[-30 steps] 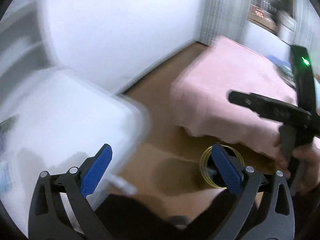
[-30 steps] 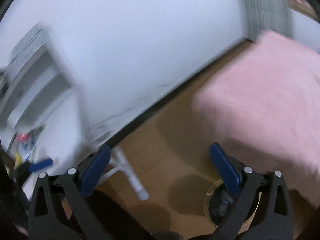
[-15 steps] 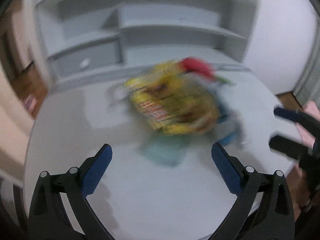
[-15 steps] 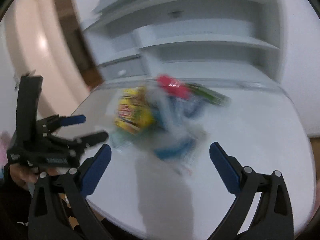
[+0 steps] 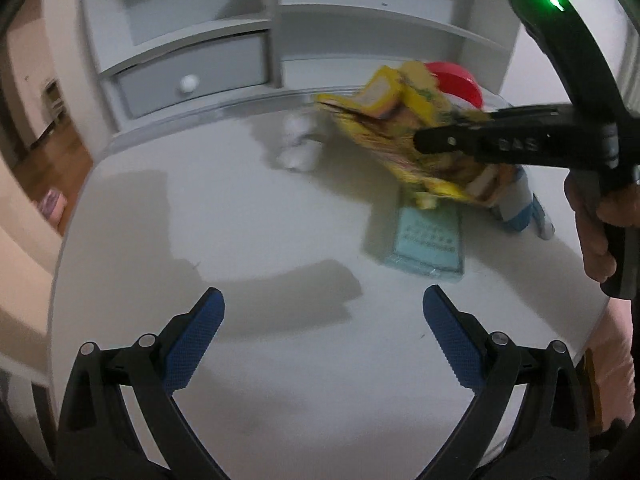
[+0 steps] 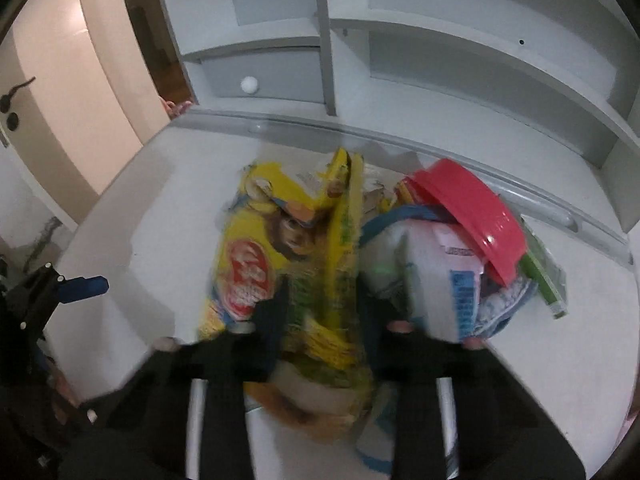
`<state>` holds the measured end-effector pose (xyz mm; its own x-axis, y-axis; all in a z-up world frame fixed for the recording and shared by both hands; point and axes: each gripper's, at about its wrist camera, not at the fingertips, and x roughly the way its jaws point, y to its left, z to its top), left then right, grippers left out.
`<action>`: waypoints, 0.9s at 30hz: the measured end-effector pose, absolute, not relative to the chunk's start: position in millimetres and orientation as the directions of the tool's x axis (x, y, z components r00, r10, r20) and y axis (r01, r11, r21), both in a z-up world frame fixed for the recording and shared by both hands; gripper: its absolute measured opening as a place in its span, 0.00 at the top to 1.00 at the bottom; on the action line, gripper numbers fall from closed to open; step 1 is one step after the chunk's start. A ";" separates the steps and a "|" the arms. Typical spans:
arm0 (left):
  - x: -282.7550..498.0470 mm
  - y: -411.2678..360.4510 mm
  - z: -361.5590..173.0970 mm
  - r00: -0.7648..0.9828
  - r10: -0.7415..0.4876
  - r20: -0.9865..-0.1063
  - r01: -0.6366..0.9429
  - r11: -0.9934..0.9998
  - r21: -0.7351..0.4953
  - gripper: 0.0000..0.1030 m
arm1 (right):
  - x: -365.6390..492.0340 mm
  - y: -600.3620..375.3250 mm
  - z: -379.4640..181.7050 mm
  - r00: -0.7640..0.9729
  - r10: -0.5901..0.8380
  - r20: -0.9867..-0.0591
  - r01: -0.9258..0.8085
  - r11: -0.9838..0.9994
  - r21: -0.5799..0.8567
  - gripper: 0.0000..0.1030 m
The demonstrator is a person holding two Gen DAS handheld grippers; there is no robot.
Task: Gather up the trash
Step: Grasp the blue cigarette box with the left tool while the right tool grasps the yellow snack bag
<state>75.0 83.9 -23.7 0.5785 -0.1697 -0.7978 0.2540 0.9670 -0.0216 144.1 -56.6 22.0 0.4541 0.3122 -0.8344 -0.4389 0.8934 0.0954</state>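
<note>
I see the trash heaped on the white desk: a crumpled yellow snack bag (image 6: 260, 264) leaning left, a white-and-blue wrapper (image 6: 432, 280) beside it, a red plastic lid (image 6: 476, 220) tilted on top, a pale teal packet (image 5: 430, 242) flat in front.

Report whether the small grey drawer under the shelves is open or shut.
Shut: the small grey drawer has its front flush with the white shelf frame.

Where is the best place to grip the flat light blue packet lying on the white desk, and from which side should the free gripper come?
The light blue packet lies flat on the desk, so there is little height to pinch. I would take its near short edge, which faces the open left gripper, coming low from the front. Its far end sits under the yellow bag at the right gripper.
</note>
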 end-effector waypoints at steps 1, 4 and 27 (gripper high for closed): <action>78.6 78.2 -24.8 0.575 -0.178 -0.798 0.272 0.962 -0.019 0.06 | 139.6 -60.6 28.2 0.466 0.330 -0.821 -0.433 0.894 0.114 0.94; 86.9 56.8 -25.7 0.580 -0.189 -0.793 0.311 0.950 0.002 0.06 | 126.8 -78.8 51.6 0.522 0.363 -0.772 -0.415 0.898 0.142 0.95; 109.8 -5.2 19.9 0.674 -0.141 -0.725 0.272 0.960 0.065 0.46 | -79.2 -381.9 88.9 0.754 0.082 -0.652 0.127 0.955 0.268 0.95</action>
